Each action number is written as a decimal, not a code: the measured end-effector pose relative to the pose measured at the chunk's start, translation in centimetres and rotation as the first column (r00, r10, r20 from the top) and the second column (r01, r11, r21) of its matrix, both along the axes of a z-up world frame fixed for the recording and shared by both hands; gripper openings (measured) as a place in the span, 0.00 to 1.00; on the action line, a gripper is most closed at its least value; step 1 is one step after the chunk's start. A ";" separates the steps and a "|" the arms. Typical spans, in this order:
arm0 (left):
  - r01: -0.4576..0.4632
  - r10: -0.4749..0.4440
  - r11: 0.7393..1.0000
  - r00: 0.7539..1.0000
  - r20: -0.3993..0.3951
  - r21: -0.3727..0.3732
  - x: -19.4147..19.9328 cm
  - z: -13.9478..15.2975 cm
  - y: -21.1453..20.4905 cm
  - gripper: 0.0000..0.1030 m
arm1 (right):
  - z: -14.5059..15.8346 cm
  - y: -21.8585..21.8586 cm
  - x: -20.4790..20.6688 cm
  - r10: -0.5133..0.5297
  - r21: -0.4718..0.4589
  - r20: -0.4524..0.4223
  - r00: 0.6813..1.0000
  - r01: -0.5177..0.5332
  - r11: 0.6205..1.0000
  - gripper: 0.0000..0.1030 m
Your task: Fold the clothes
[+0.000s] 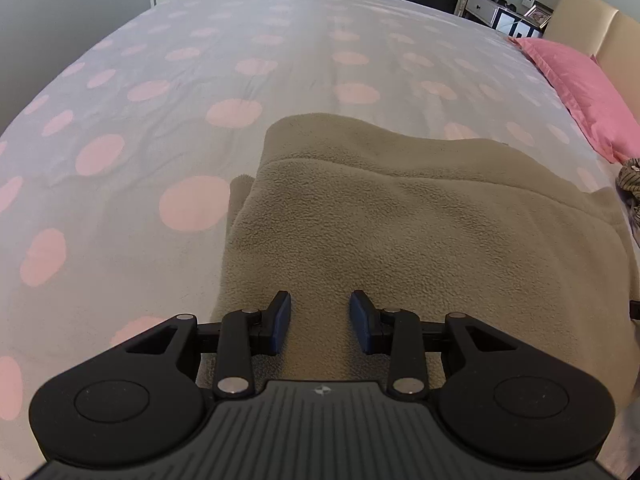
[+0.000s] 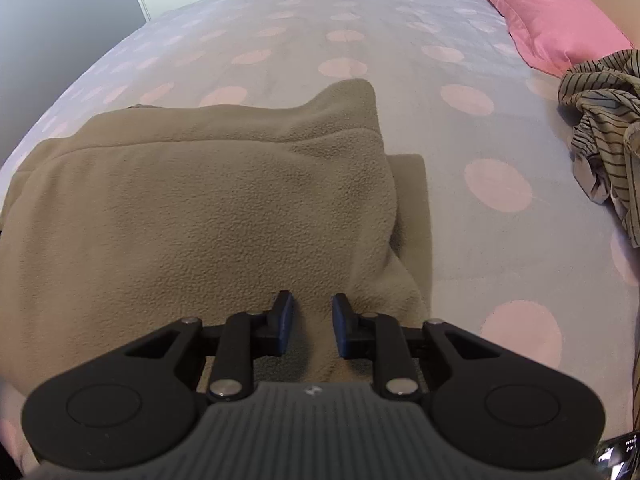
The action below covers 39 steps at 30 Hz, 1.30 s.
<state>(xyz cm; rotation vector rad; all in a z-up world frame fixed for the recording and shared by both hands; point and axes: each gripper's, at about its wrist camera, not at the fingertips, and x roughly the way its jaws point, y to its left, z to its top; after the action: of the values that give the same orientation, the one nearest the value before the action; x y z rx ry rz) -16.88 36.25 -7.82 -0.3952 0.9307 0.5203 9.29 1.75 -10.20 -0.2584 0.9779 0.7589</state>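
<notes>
A tan fleece garment [image 1: 400, 220] lies folded in layers on the spotted bed cover [image 1: 160, 92]. My left gripper [image 1: 320, 304] hangs over the fleece's near edge close to its left side. Its jaws stand apart, with flat fleece showing in the gap and not pinched. In the right wrist view the same fleece garment [image 2: 200, 200] fills the left and middle. My right gripper [image 2: 312, 304] is at the fleece's near right corner, and its jaws are narrow with a raised ridge of fleece bunched between the pads.
A pink pillow [image 1: 580, 88] lies at the head of the bed, at the right. A crumpled striped garment [image 2: 604, 128] sits on the cover to the right of the fleece. Bare cover [image 2: 500, 184] lies between the two. Beyond the far side of the bed stand cupboards [image 1: 500, 16].
</notes>
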 end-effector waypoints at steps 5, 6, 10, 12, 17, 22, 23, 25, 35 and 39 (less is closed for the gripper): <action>0.007 -0.007 1.000 1.000 -0.014 0.026 0.0 -0.4 -0.1 0.31 | -0.3 0.4 -0.5 -0.046 -0.006 0.021 0.999 0.046 0.999 0.23; 0.005 -0.004 0.999 1.000 -0.014 0.031 -0.1 -0.3 -0.3 0.31 | -0.2 0.5 -1.1 -0.054 -0.012 0.045 0.998 0.054 0.998 0.25; 0.007 -0.007 0.995 1.000 -0.004 0.097 -0.2 0.5 -1.3 0.31 | -0.2 0.7 -3.9 -0.052 -0.046 0.184 0.982 0.062 0.997 0.25; -0.025 0.022 0.992 0.999 0.029 0.126 -0.5 1.4 -1.5 0.31 | 0.1 0.3 -5.0 -0.044 -0.047 0.233 0.971 0.057 0.997 0.26; -0.114 0.110 0.987 0.993 0.041 0.111 -1.1 2.6 0.6 0.40 | 1.6 -1.2 -4.1 -0.070 0.044 0.197 0.978 0.063 0.997 0.50; -0.153 0.154 0.988 0.988 0.009 -0.033 -1.8 1.5 3.7 0.43 | 3.1 -2.7 -0.6 -0.128 0.115 0.102 0.986 0.116 0.987 0.63; -0.155 0.155 0.986 0.988 0.002 -0.053 -1.8 1.2 4.1 0.45 | 3.2 -3.0 0.4 -0.133 0.122 0.071 0.989 0.124 0.985 0.67; -0.155 0.155 0.984 0.988 -0.012 -0.087 -1.8 0.5 4.7 0.49 | 3.0 -3.4 2.0 -0.172 0.132 0.010 0.985 0.169 0.977 0.70; -0.113 0.119 0.932 0.993 -0.003 -0.345 -2.1 -3.3 9.5 0.67 | -3.2 -5.4 7.2 -0.252 0.126 -0.441 0.861 0.337 0.933 0.74; -0.079 0.102 0.884 0.994 0.026 -0.460 -2.3 -5.4 11.5 0.74 | -3.8 -4.9 8.3 -0.207 0.153 -0.477 0.854 0.313 0.937 0.79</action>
<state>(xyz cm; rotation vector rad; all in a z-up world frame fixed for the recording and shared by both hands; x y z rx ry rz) -19.20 47.70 -13.26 -0.8822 0.9886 0.3680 17.54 -3.20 -14.02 0.2668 1.3262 0.6822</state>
